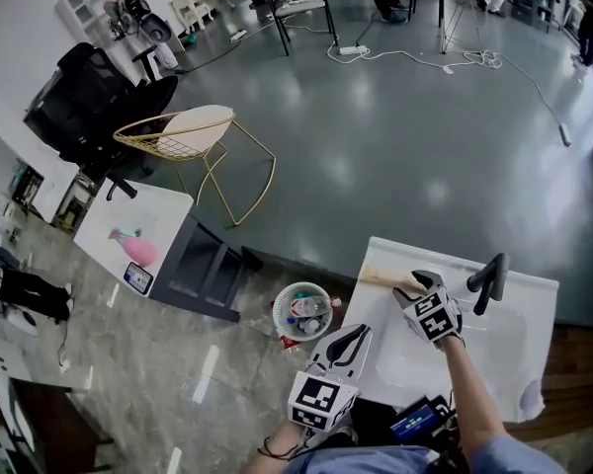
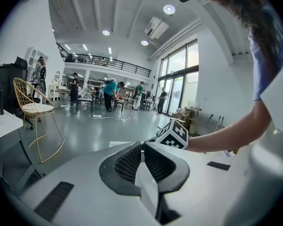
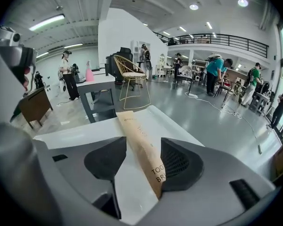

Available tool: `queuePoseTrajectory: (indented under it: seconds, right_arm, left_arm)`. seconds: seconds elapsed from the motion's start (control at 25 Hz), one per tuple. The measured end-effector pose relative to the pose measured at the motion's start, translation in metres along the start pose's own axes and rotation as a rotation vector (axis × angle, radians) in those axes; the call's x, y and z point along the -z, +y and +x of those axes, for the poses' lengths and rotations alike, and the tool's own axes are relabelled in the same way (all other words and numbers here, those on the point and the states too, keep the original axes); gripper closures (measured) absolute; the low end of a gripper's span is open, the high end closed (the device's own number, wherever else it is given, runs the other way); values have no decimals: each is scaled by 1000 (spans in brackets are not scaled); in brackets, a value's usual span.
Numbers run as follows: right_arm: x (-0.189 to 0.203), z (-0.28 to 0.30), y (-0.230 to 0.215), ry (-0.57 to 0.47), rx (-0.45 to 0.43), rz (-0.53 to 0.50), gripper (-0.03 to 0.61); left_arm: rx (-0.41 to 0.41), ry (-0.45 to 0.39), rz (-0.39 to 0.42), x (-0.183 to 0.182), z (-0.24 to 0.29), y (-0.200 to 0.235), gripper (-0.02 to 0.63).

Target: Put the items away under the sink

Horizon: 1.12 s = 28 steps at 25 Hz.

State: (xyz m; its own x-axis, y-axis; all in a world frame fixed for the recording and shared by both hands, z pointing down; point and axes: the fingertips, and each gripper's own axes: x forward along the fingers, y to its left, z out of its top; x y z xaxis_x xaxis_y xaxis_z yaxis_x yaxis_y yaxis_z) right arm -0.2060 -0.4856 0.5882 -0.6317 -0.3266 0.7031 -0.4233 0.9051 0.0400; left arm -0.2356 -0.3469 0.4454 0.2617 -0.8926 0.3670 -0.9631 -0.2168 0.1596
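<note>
Your right gripper (image 3: pixel 144 149) is at the far left corner of the sink worktop (image 1: pixel 534 304), and its tongs stand apart around a brown paper toothbrush packet (image 3: pixel 134 135). The packet lies between them, its near end against the right-hand pad. The other pad is clear of it, so nothing is clamped yet. In the head view the packet rests flat on the worktop close to the far edge, just beside that corner and well apart from the black faucet (image 1: pixel 488 280).

Your left gripper (image 2: pixel 142 149) hangs off the near left edge of the worktop. Its tongs are pressed together with nothing between them.

By my reading you are at the very start. The packet is the only item I can see on the worktop, and it has not been lifted. The space under the sink is out of sight in all three views, so I cannot tell whether a door is open or whether anything is stored there. What is left is nearly everything: close on the packet, lift it, carry it below the worktop and set it inside.
</note>
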Motion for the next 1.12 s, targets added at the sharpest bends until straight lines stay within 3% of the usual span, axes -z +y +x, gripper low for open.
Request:
queuePoseTrajectory:
  seconds: [0.36,0.56,0.72,1.12]
  right_arm:
    - [15,24,4,44,-11,-76,374]
    - [14,18,8,65,-3,-75,471]
    - [14,7,14,69,-11,23,523]
    - [-20,-46,42,-59,-32,30,526]
  left_arm:
    - [-28,6,-22,8,-2,14,594]
    - [-38,14,-28,12,-12,12,594]
    - [-43,19,-25,13,-23,11,595]
    - [-56,-14,-27,8,-52,1,595]
